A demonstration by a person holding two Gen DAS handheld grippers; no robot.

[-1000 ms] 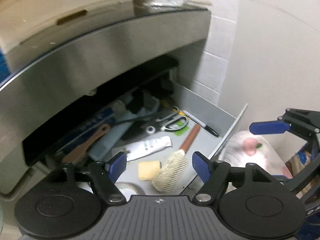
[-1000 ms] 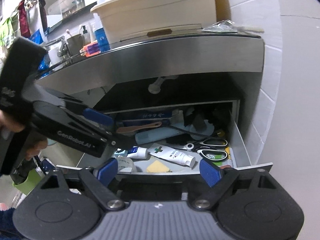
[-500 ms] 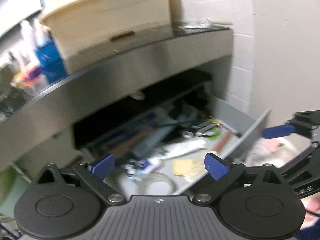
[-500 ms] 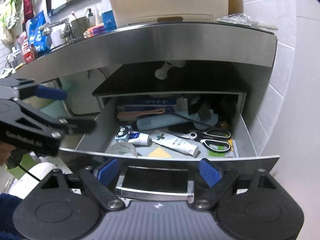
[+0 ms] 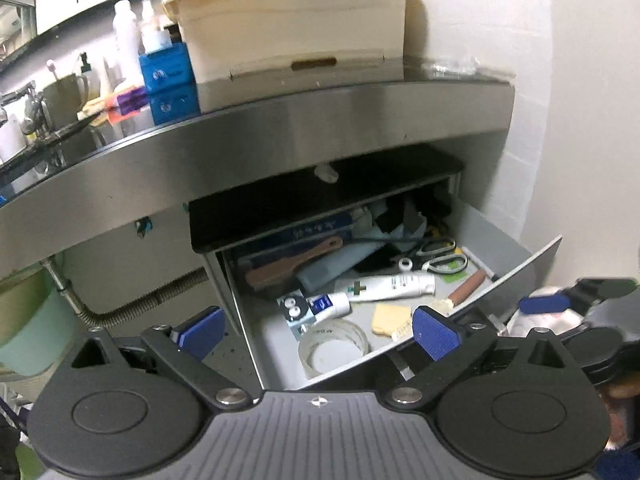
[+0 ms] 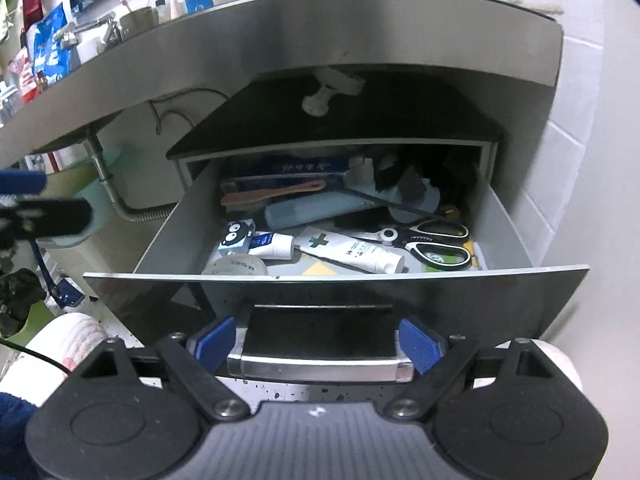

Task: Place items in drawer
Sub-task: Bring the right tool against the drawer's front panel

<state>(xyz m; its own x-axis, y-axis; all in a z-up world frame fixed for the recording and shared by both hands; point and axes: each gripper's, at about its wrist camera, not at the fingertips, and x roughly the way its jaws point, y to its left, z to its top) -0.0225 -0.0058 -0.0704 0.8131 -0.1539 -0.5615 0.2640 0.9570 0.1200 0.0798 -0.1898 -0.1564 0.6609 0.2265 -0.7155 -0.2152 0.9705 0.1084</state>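
Observation:
The grey drawer (image 5: 516, 268) (image 6: 336, 292) stands pulled out under the steel counter. It holds scissors (image 6: 436, 240), a white tube (image 6: 352, 250), a tape roll (image 5: 334, 346), a yellow sponge (image 5: 390, 316), a brush (image 5: 464, 290) and several other items. My left gripper (image 5: 316, 328) is open and empty, to the drawer's left front. My right gripper (image 6: 316, 340) is open, its blue pads either side of the drawer's metal handle (image 6: 320, 368), apart from it.
A cream tub (image 5: 292, 24) and bottles (image 5: 128, 36) sit on the steel counter (image 5: 280, 128). A flexible pipe (image 5: 152, 304) and a green bin (image 5: 28, 320) are left of the drawer. A tiled white wall (image 6: 560, 160) is at the right.
My left gripper has drawn back and up from the drawer. My right gripper has backed off and dropped; the drawer front and handle now fill its lower view.

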